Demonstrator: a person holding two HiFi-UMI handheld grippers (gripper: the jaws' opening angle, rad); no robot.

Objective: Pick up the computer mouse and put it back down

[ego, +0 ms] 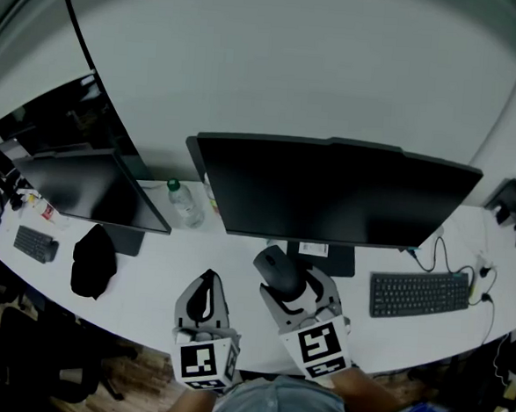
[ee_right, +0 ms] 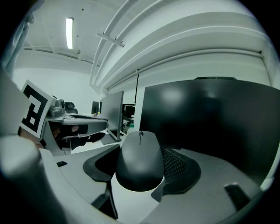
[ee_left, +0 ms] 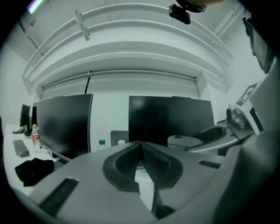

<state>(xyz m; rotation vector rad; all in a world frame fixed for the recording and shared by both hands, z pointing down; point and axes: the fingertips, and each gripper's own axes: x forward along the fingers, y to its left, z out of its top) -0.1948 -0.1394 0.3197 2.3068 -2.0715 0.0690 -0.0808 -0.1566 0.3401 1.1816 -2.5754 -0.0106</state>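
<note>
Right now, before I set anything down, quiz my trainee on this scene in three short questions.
1. Multiple choice: what sits between the jaws of the right gripper? A) nothing B) the computer mouse C) a pen
2. True or false: the left gripper has its jaws wide apart.
3. Fill in: in the head view, the larger keyboard lies to the ___ of the computer mouse.

Key: 1 B; 2 false, the jaws meet with nothing between them; 3 right.

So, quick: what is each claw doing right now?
Left claw: closed, nothing in it.
Right claw: closed on the mouse.
</note>
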